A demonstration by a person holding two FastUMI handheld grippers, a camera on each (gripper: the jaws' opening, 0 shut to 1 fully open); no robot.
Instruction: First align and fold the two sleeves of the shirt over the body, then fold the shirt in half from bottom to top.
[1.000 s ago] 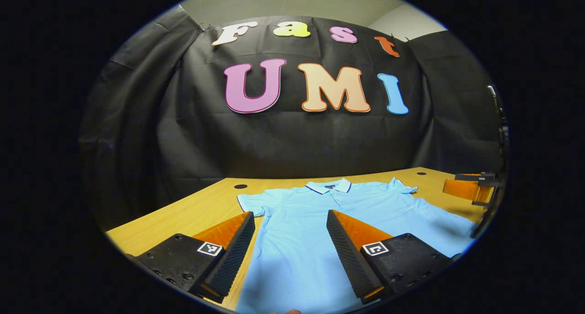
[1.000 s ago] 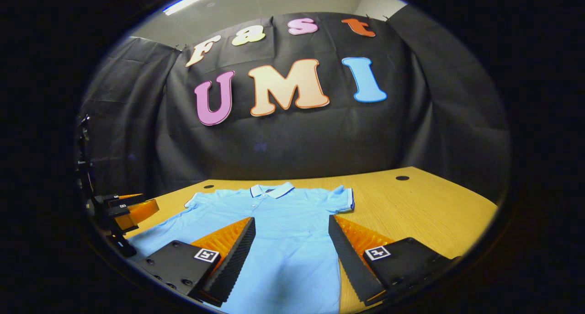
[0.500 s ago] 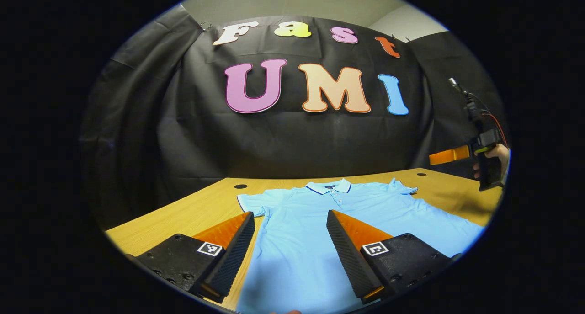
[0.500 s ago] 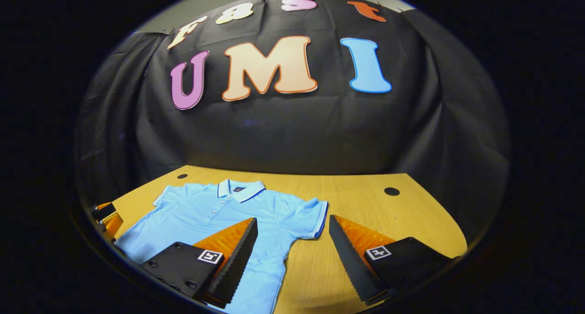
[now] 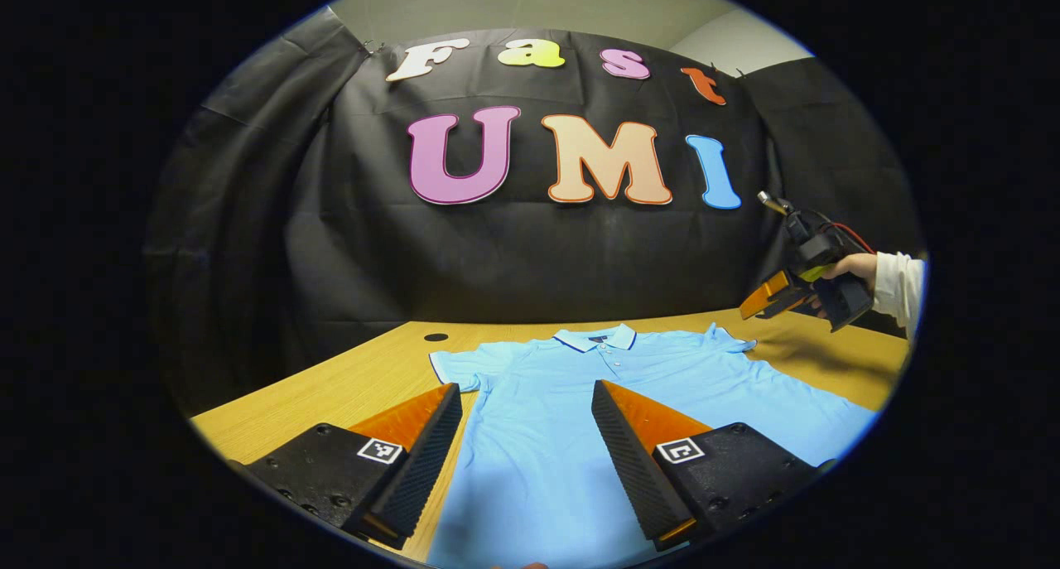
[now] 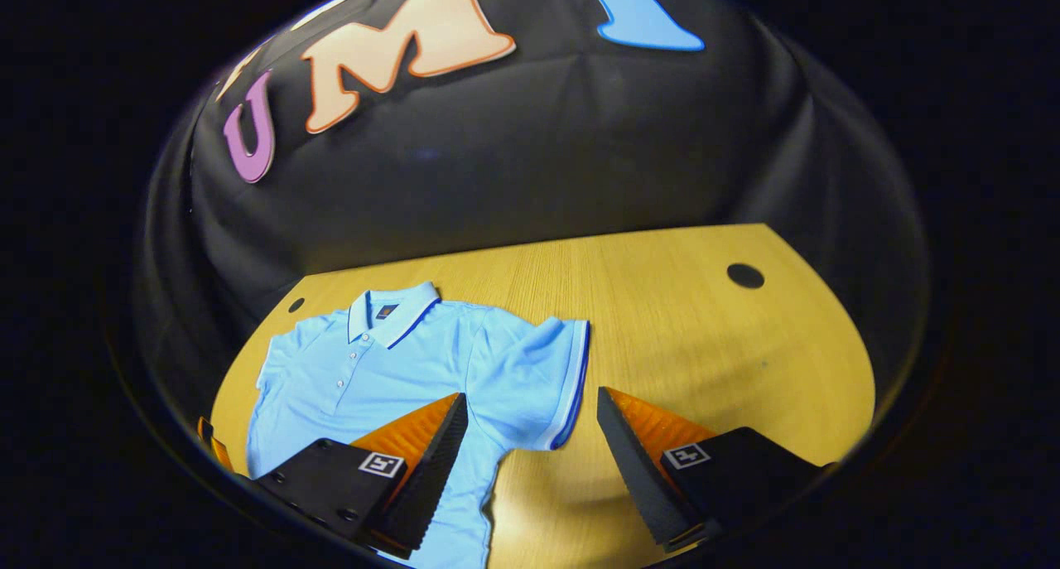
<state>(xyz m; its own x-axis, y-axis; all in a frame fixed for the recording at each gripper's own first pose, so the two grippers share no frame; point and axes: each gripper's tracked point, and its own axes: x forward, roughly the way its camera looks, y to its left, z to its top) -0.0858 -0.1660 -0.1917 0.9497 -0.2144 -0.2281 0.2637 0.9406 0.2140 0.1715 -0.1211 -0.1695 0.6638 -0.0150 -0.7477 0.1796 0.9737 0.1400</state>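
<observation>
The light blue shirt lies flat on the wooden bench, collar toward the wall. The left gripper hangs over the shirt's body, fingers wide apart. The right gripper hangs over the shirt's sleeve, fingers apart too.

A light blue polo shirt lies flat on the wooden surface at lower centre. The left hand-held gripper hangs gaping above it. At right, the right hand-held gripper hovers, hand gripping it.
</observation>
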